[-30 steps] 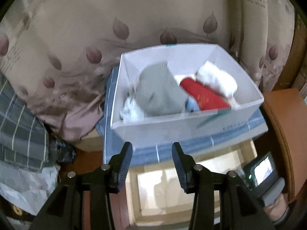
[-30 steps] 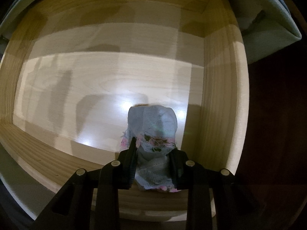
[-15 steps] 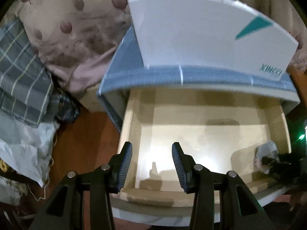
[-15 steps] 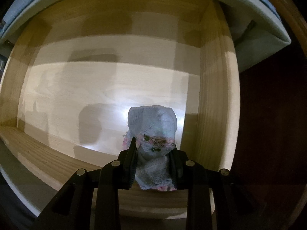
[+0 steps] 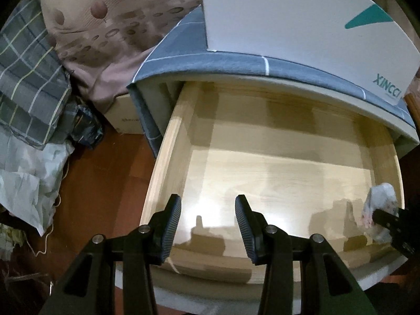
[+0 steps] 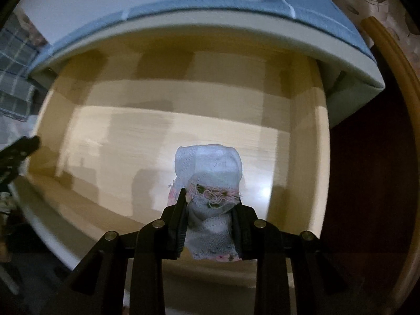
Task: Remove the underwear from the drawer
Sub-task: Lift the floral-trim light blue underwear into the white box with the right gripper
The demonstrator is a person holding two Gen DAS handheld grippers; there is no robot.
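Pale wood with a fine straight grain forms the drawer, which stands pulled out; its smooth bottom shines where the light falls on it. The right gripper points steeply down into the drawer and its black ribbed jaws are closed on the underwear, a small roll of thin white knitted cloth with a frayed pink flowered edge; the rounded end of the roll stands out beyond the fingertips, above the drawer bottom near the right wall. In the left wrist view the same roll shows at the right edge of the drawer. The left gripper also points down over the front left part of the drawer, with its jaws standing about half apart and nothing between them. Above the drawer, a grey-blue cloth with thin white lines covers the cabinet top, and on it stands a white cardboard box with a teal triangle and teal letters. At the left lie a pinkish printed sheet and a grey checked fabric, both soft and crumpled.
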